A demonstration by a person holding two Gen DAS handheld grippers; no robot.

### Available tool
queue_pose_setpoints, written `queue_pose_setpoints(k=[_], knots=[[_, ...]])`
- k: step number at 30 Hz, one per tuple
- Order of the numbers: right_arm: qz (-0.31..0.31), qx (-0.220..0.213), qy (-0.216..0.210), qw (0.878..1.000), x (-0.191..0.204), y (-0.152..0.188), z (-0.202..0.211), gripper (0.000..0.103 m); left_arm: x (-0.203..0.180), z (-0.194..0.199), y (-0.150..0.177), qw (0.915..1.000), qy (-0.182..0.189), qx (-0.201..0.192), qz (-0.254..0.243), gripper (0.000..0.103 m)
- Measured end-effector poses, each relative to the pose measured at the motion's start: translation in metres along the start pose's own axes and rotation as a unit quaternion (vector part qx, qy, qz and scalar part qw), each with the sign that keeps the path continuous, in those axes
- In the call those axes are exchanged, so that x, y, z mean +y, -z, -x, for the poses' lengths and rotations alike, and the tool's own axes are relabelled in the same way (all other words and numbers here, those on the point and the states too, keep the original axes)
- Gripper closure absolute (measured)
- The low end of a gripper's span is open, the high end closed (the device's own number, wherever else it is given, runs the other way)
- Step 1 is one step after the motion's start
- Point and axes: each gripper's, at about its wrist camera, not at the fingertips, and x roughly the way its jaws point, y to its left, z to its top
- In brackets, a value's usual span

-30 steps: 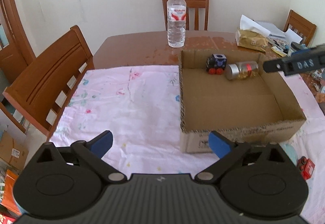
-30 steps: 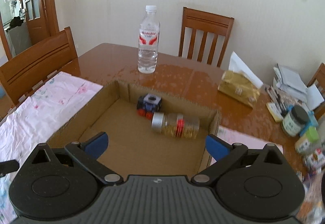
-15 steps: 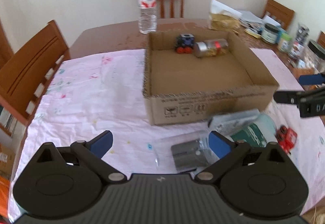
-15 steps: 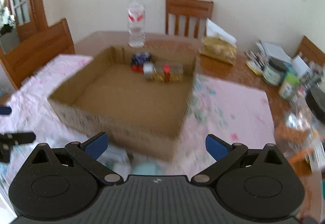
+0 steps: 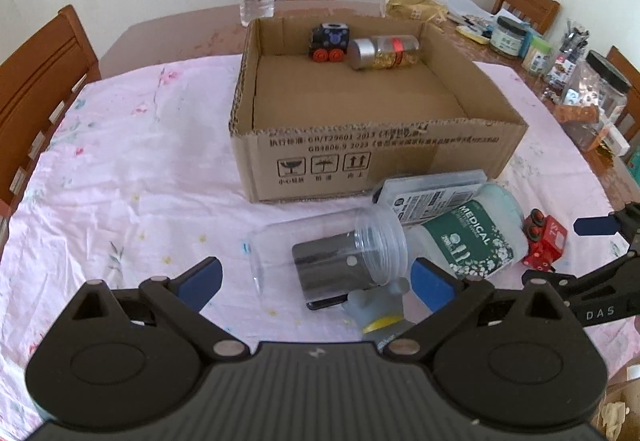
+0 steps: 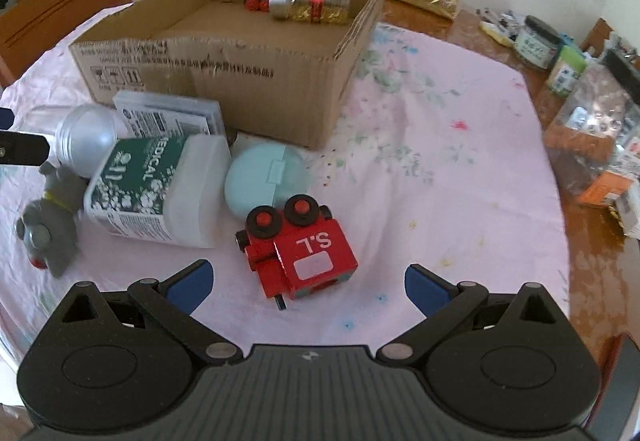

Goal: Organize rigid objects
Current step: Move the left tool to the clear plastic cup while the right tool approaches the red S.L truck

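An open cardboard box [image 5: 376, 157] is set on a pink floral cloth [image 5: 120, 161] that covers a wooden table [image 5: 180, 29]. Two things are held in the box, both against its far wall: a dark toy train with red wheels [image 5: 329, 43] at about 11 o'clock and, touching it on the right, a silver-capped jar of gold and red contents [image 5: 385, 52] laid on its side at 12 o'clock. The remainder of the box floor is seen bare.

Outside the box, just in front of its near wall, a cluster is found: a clear plastic jar [image 5: 328, 259] lying on its side with a dark object inside, a flat grey case [image 5: 430, 197], a white bottle with a green "MEDICAL" label [image 6: 156, 189], a pale blue round case [image 6: 266, 179], a grey toy figure [image 6: 50, 229] and a red toy train [image 6: 300, 249].

The left gripper [image 5: 316, 281] is spread wide, the clear jar lying between its tips. The right gripper [image 6: 306, 283] is likewise spread wide and empty, with the red train just ahead at 12 o'clock.
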Motion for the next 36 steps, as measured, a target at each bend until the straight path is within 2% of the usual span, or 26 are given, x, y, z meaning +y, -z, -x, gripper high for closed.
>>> queue_pose_setpoints(k=[4, 9, 16, 24, 29, 36], knots=[[0.011, 0.007, -0.022, 1.000, -0.006, 0.001, -0.012, 0.000, -0.007, -0.005, 0.001, 0.9998, -0.011, 0.005, 0.013, 0.003], [0.030, -0.008, -0.034, 0.999, -0.009, 0.000, -0.014, 0.000, -0.014, -0.015, 0.000, 0.9989, -0.042, 0.012, 0.018, 0.003], [0.042, -0.023, -0.044, 0.998, -0.012, -0.001, -0.018, 0.000, -0.015, -0.025, -0.003, 0.9972, -0.064, 0.010, 0.037, 0.003], [0.045, -0.026, -0.046, 0.998, -0.012, 0.000, -0.017, 0.000, 0.006, -0.030, -0.001, 0.9947, -0.090, 0.013, 0.048, 0.003], [0.045, -0.030, -0.046, 0.997, -0.012, 0.001, -0.017, 0.000, 0.019, -0.037, -0.004, 0.9955, -0.088, 0.013, 0.034, 0.003], [0.040, -0.038, -0.043, 0.998, -0.011, 0.003, -0.016, 0.000, 0.030, -0.049, -0.009, 0.9949, -0.097, 0.014, -0.021, 0.003]])
